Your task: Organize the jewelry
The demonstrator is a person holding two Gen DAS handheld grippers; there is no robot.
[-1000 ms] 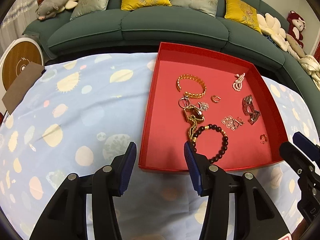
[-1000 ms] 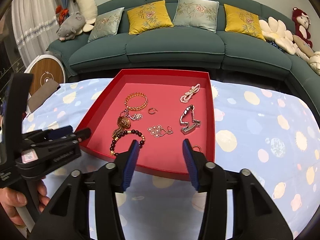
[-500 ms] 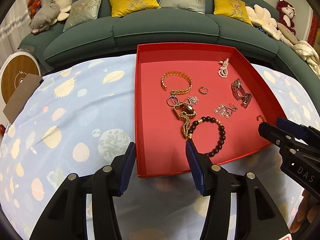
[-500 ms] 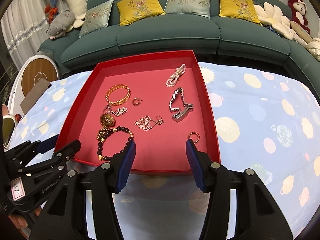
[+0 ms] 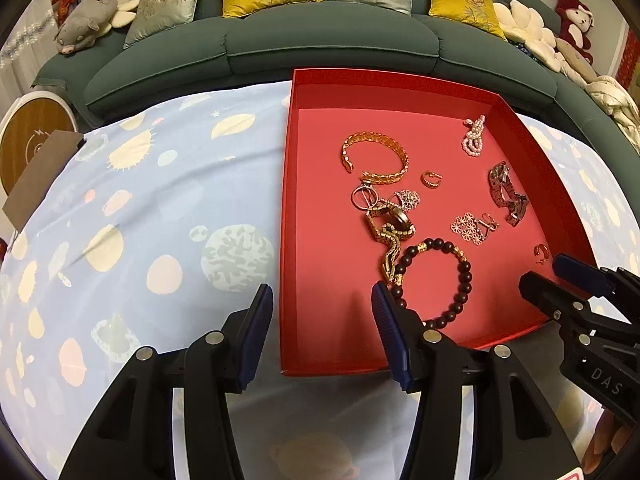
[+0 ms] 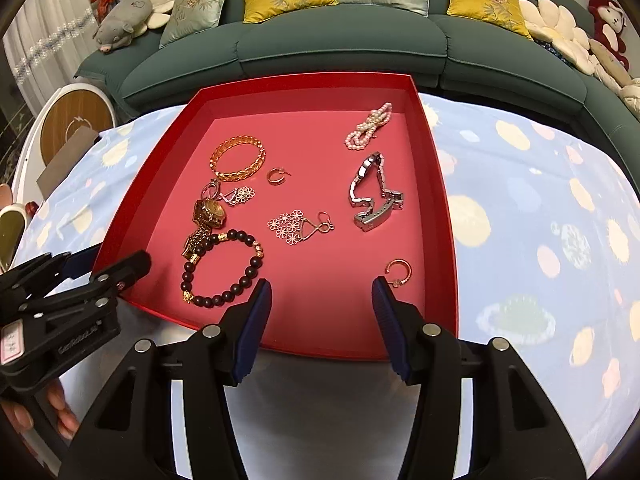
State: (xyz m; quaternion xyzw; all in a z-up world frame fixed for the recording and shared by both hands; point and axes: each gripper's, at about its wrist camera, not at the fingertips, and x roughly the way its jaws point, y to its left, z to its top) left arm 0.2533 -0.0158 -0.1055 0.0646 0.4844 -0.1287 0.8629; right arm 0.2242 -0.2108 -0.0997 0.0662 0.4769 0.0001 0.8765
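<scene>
A red tray (image 5: 320,336) (image 6: 444,200) lies on the patterned cloth and holds loose jewelry: a dark bead bracelet (image 5: 460,292) (image 6: 248,276), a gold bangle (image 5: 392,148) (image 6: 240,160), a gold watch (image 6: 210,214), a silver watch (image 5: 506,196) (image 6: 372,196), a pearl strand (image 6: 370,126), flower earrings (image 6: 290,226) and small hoop earrings (image 6: 400,272). My left gripper (image 5: 322,302) is open and empty over the tray's near left corner. My right gripper (image 6: 322,294) is open and empty over the tray's near edge, its right finger beside a hoop earring.
A green sofa (image 6: 340,40) with cushions and plush toys runs along the far side. A round wooden board (image 5: 28,144) and brown card stand at the left. The blue cloth (image 5: 140,220) covers the table on both sides of the tray.
Both grippers have moved closer to the tray and lower over its near edge. Both stay open and empty. The jewelry has not moved.
</scene>
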